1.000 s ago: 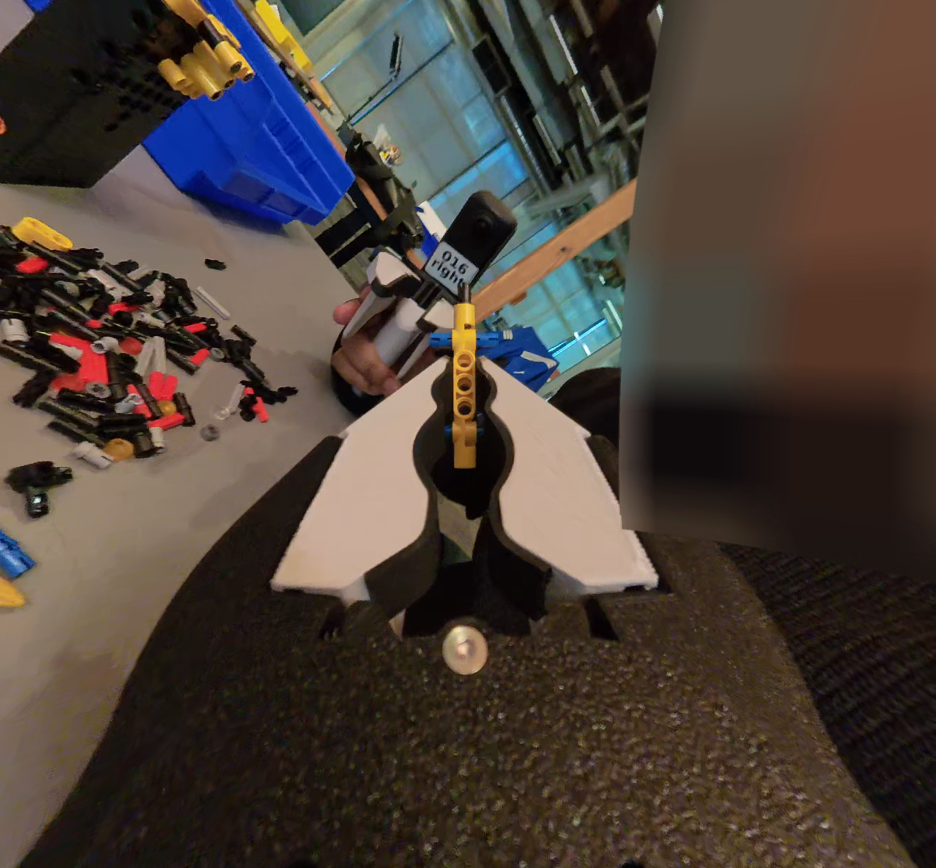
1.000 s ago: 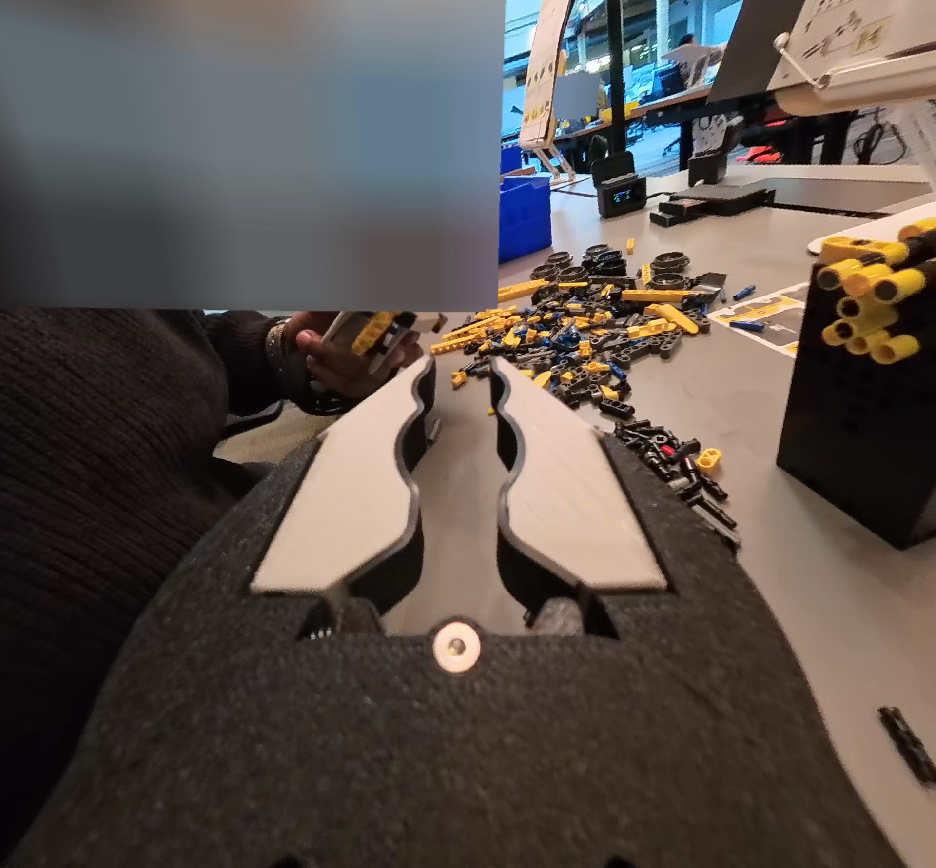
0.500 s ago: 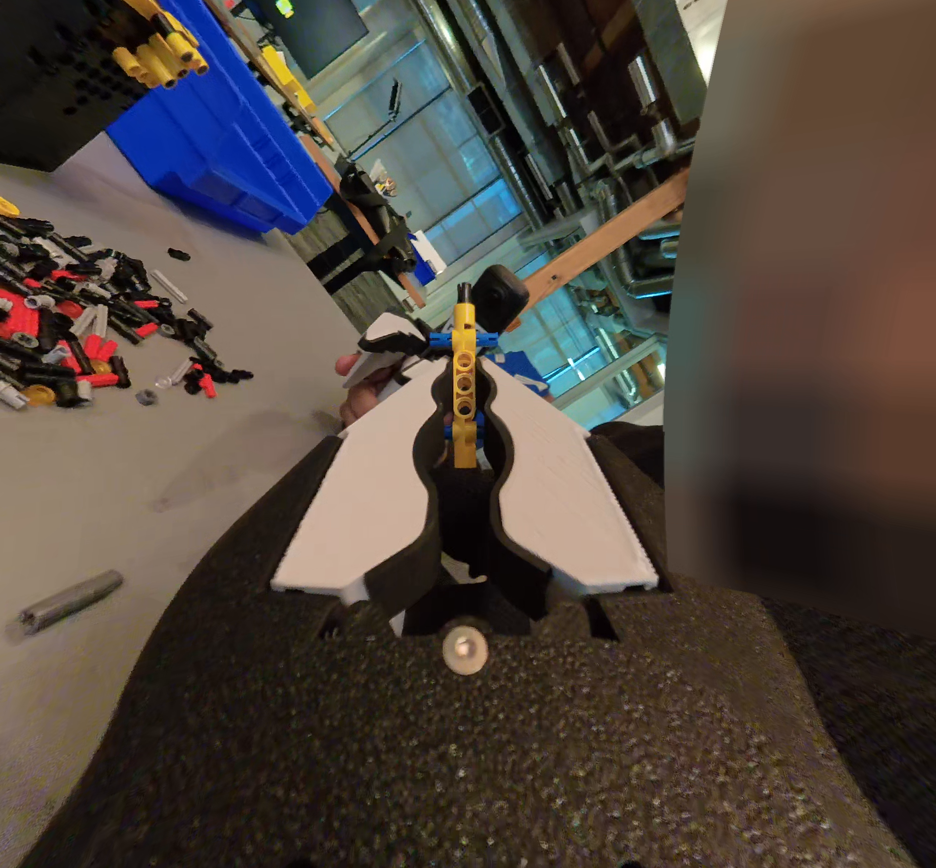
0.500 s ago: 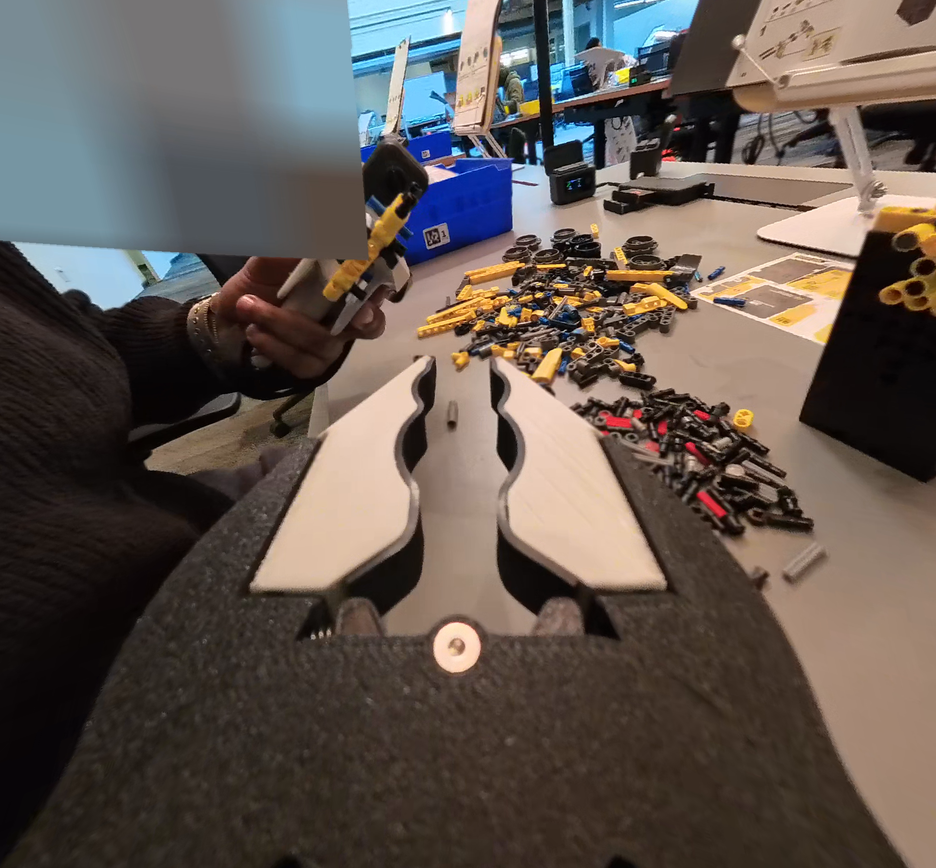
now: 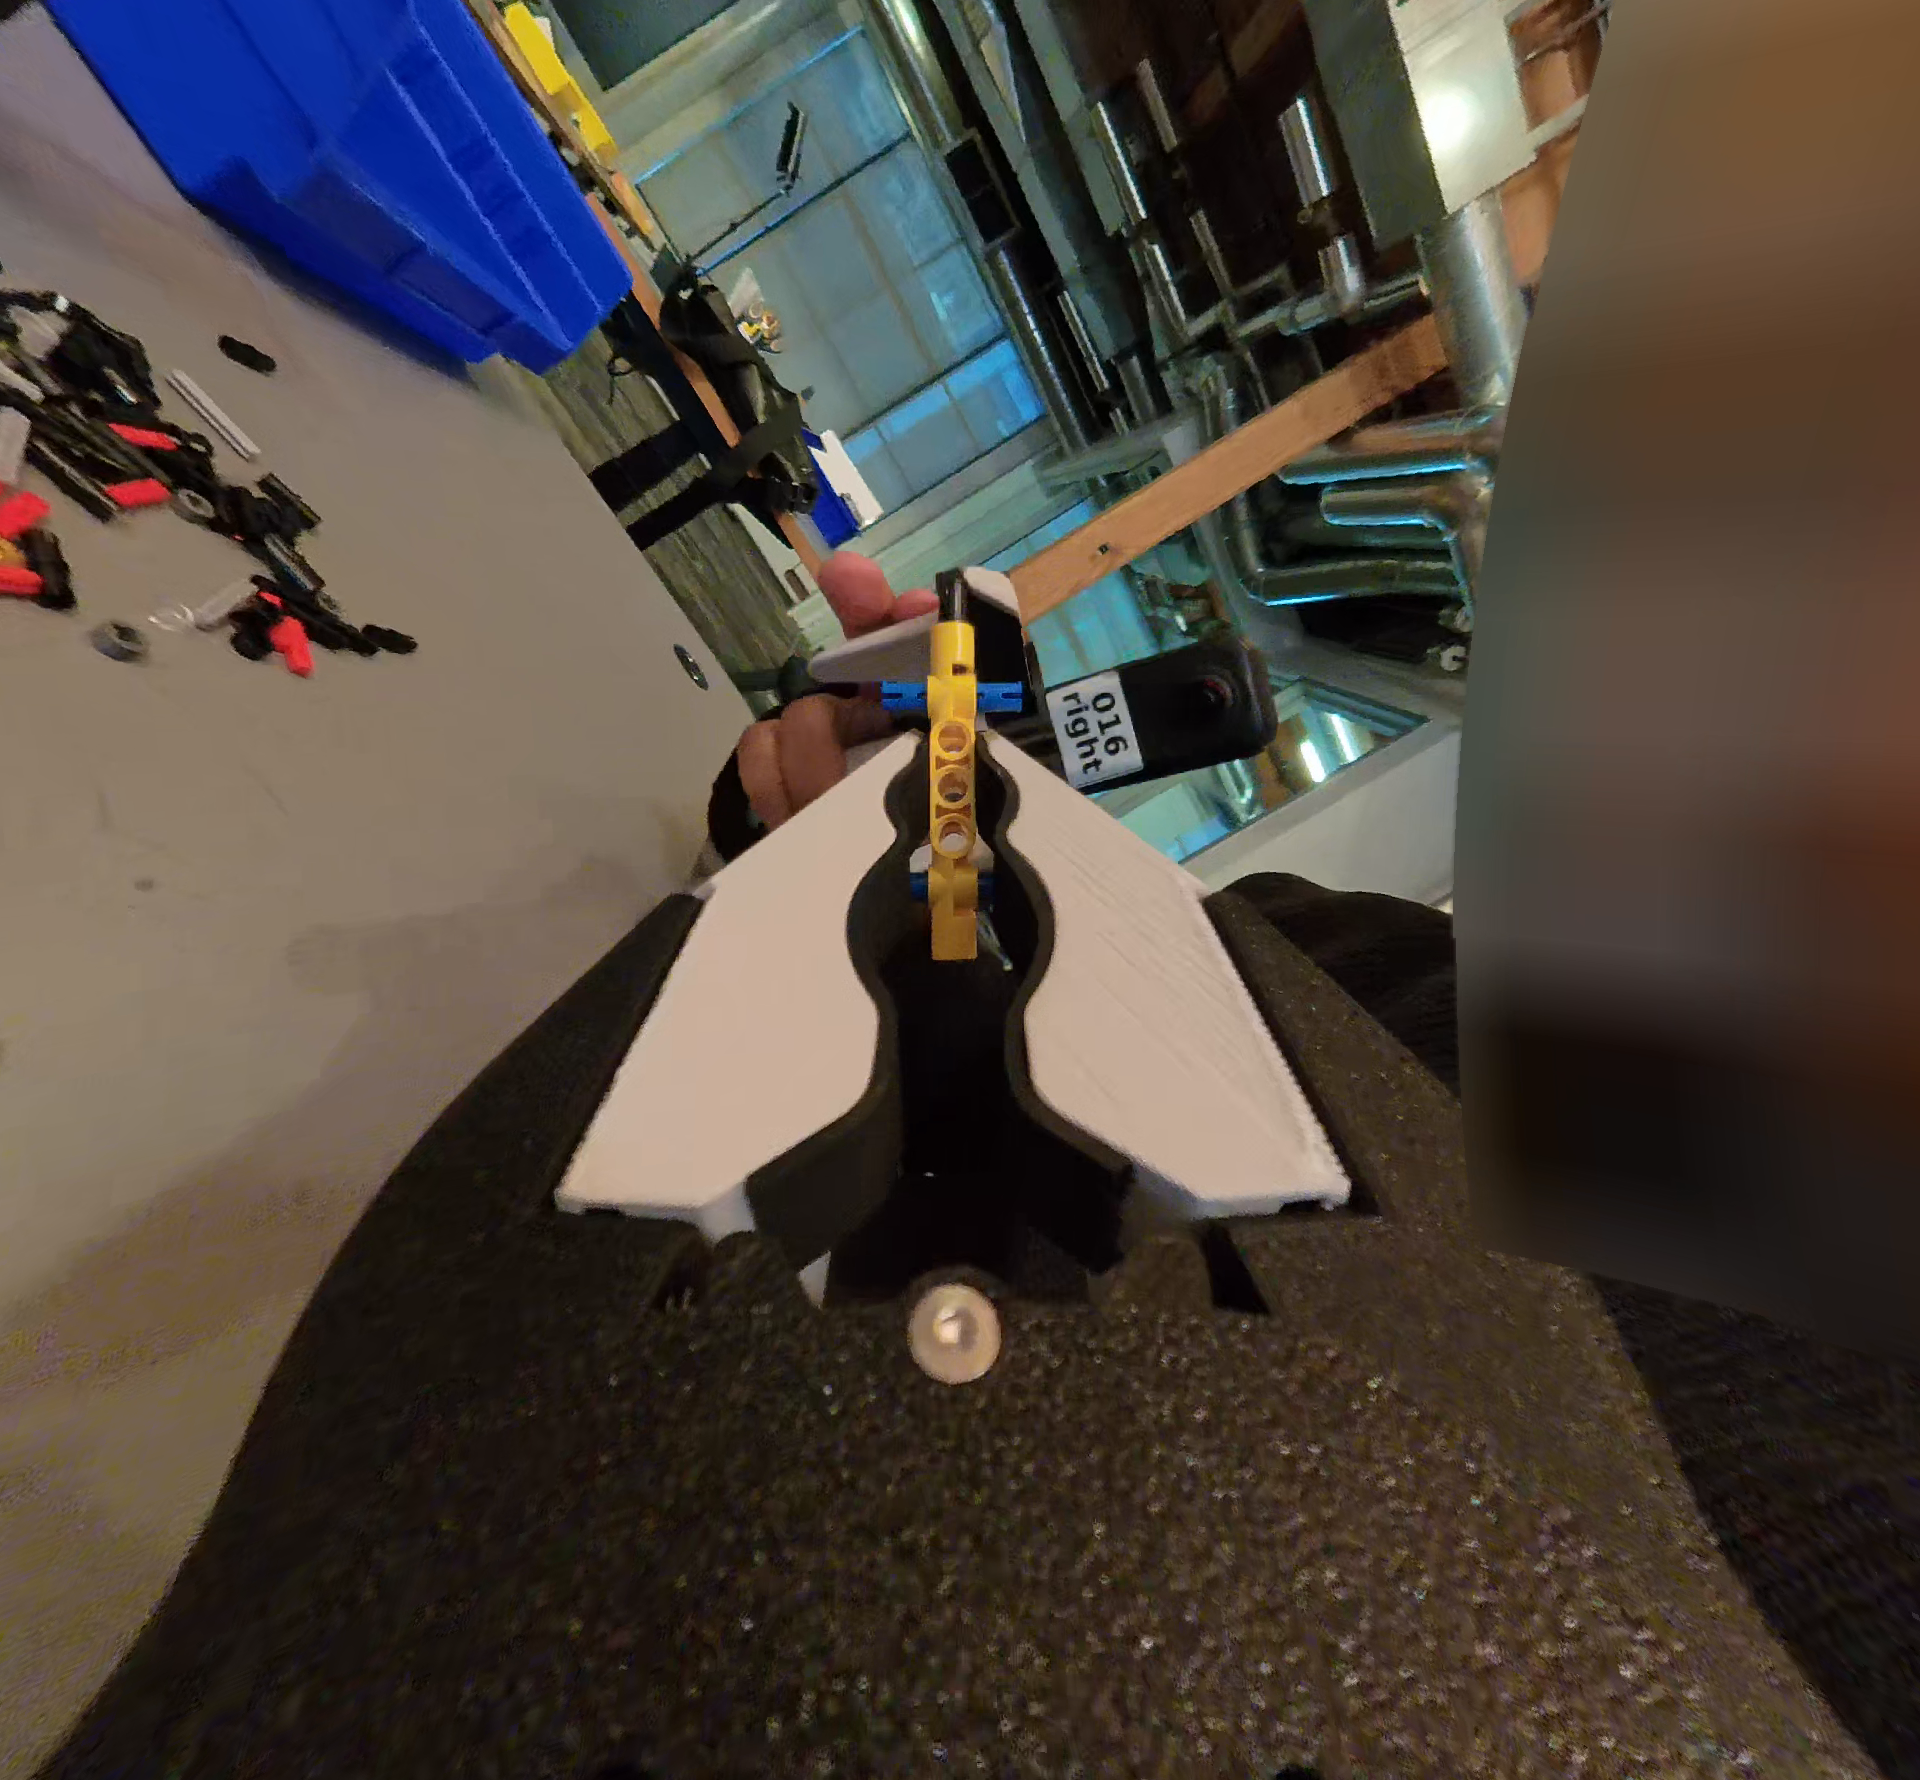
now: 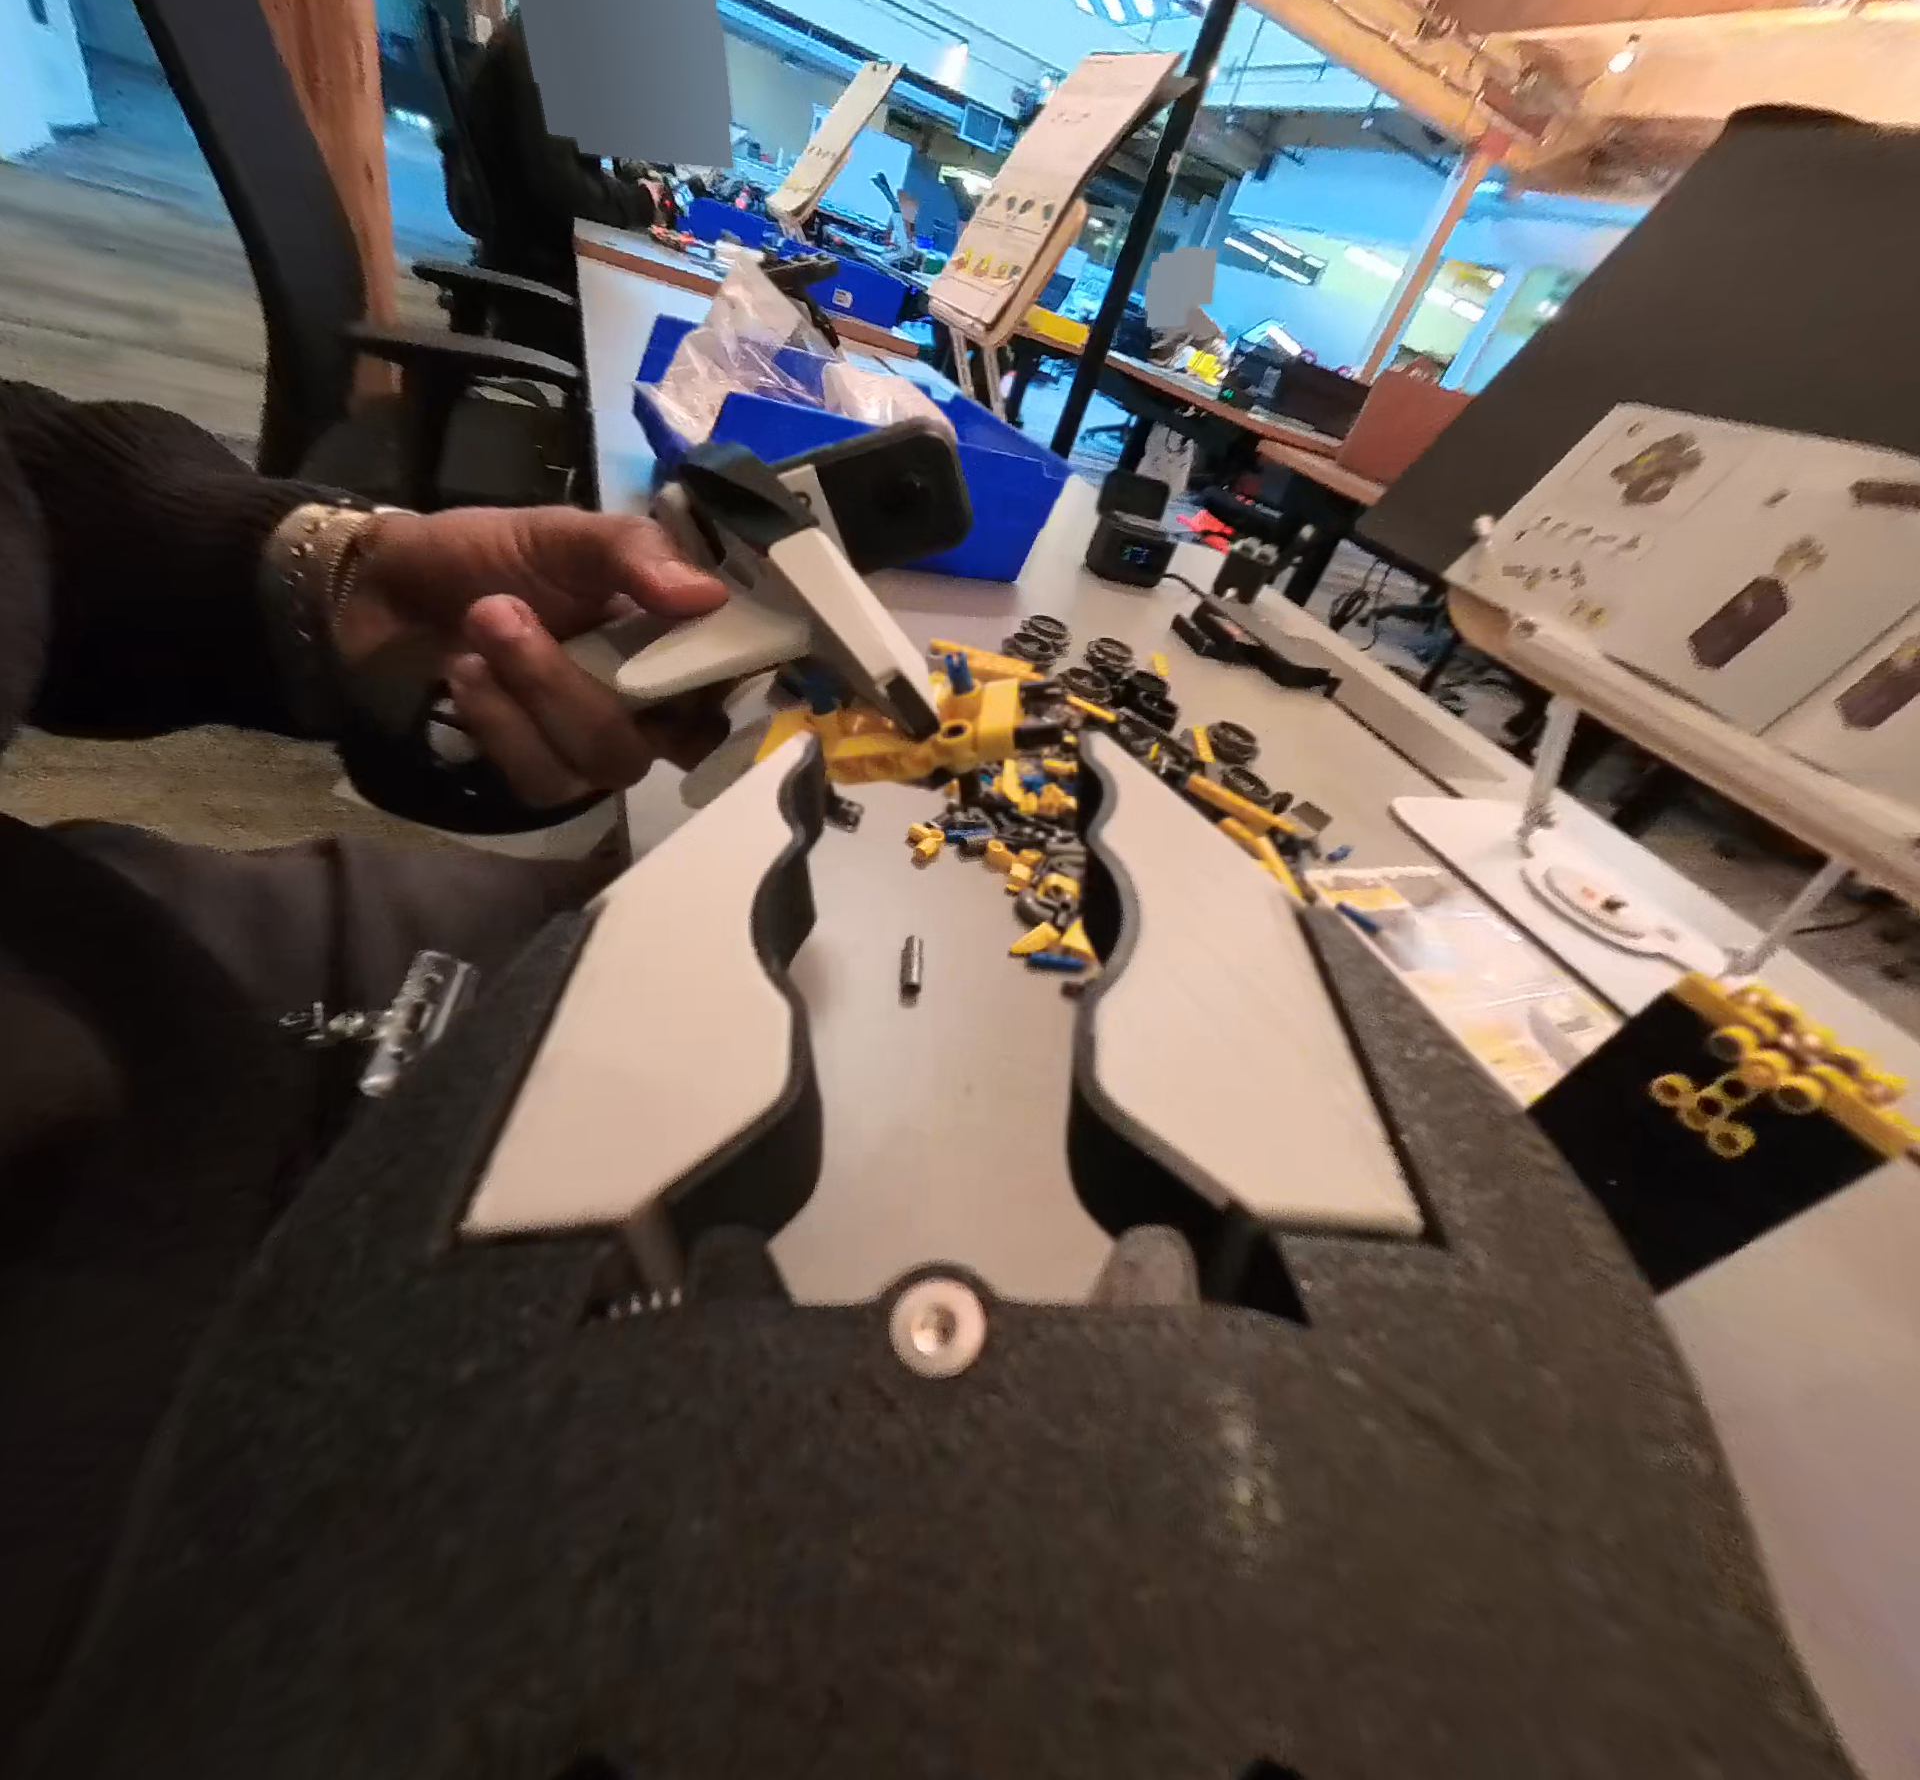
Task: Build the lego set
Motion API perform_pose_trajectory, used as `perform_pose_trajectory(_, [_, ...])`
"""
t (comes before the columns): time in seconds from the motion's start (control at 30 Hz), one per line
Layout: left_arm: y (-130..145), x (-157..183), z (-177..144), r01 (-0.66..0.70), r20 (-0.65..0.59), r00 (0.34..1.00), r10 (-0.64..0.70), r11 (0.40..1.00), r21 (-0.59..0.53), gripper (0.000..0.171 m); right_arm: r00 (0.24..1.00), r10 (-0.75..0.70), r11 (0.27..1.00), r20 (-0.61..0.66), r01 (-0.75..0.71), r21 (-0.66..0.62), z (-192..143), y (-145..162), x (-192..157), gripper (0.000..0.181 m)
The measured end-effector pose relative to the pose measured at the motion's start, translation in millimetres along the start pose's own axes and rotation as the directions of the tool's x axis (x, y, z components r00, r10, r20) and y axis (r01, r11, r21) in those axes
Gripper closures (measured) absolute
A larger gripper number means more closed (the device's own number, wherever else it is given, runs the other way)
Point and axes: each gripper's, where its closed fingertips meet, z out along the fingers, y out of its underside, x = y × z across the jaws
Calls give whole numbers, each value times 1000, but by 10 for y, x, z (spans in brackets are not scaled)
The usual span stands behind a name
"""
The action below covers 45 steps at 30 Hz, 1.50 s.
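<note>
The left gripper [image 5: 954,774] pinches a yellow beam [image 5: 952,800] lengthwise along its fingers; the right gripper [image 6: 951,785], empty, gapes just beyond the beam's far tip.

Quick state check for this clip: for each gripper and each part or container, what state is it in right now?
Left gripper: shut on the yellow beam.
Yellow beam: clamped upright, blue pins through it.
Right gripper: open, empty, above the table.
Dark pin: lying loose between the right fingers.
Blue bin: open, holding plastic bags.
Parts pile: scattered loose.

loose parts [image 6: 1049,795] on table [image 6: 935,1107], bin [image 6: 997,504] behind
</note>
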Motion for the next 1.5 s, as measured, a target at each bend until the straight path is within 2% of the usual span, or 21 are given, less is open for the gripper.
perform_pose_trajectory(0.23, [38,-13,23,50,-30,998,-50,999,-4,166,999,24,1000,22,-24,9,32,19,32,131])
perform_pose_trajectory(0.3, [28,-17,35,69,-41,997,-69,998,-1,166,999,18,1000,37,-18,-3,45,50,19,141])
perform_pose_trajectory(0.57, [-13,-49,83,114,-63,992,-113,993,11,165,997,83,996,2,-83,39,50,68,106,148])
perform_pose_trajectory(1.07, [-39,-134,111,143,-68,988,-142,990,12,165,997,-24,1000,-71,24,-3,37,147,163,154])
perform_pose_trajectory(1.17, [-35,-145,88,138,-64,988,-137,990,12,165,998,10,1000,-55,-10,1,60,162,152,154])
perform_pose_trajectory(1.27, [-48,-143,64,91,-39,995,-90,996,7,165,996,75,997,-43,-74,28,86,163,152,151])
perform_pose_trajectory(1.37, [-67,-185,21,12,31,999,-12,1000,3,165,976,220,974,4,-220,63,71,128,179,148])
perform_pose_trajectory(1.43, [-66,-266,-26,-69,119,990,70,998,-12,165,947,318,943,35,-320,88,17,107,242,139])
perform_pose_trajectory(1.5, [-52,-375,-76,-188,237,951,197,980,-59,166,927,374,922,36,-376,96,-35,134,310,139])
